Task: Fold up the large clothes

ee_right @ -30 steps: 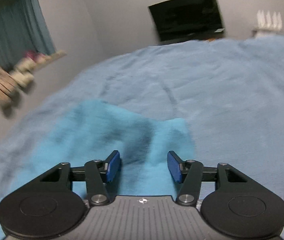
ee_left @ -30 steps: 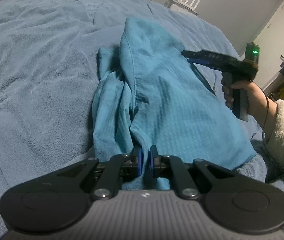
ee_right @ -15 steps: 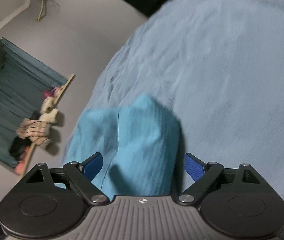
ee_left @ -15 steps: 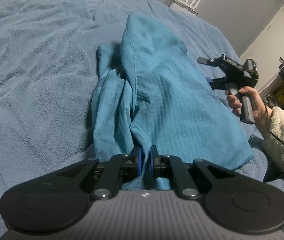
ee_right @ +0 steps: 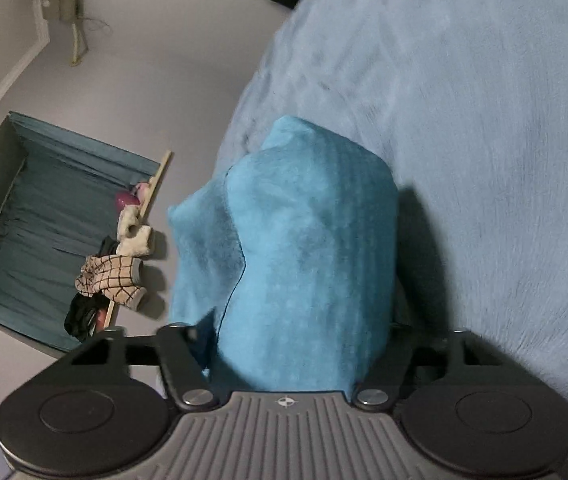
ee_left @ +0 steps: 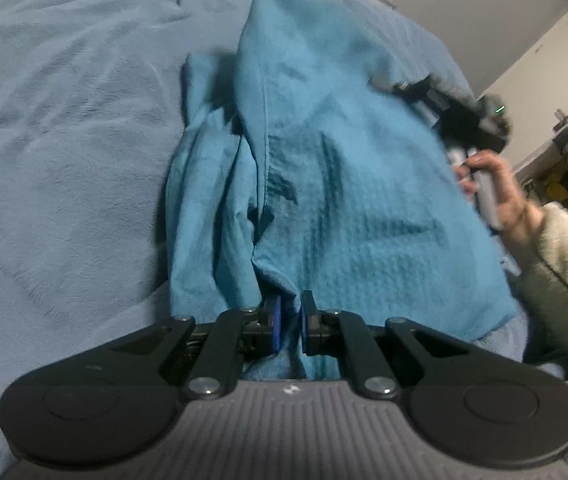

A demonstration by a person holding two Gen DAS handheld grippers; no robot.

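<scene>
Cloth (ee_left: 344, 184) is pinched by the left hand-held gripper (ee_left: 288, 322); the right hand-held gripper (ee_right: 296, 344), at 2 o'clock, has just been closing around a thick fold, which could slip out.

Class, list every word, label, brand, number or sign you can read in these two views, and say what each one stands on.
No readable text in either view.
Left gripper: a small pale mark on its ribbed body, too small to read.
Right gripper: a small cross-in-circle mark on its body, no letters.
Teal garment and blue blanket: no label or print shows.
</scene>
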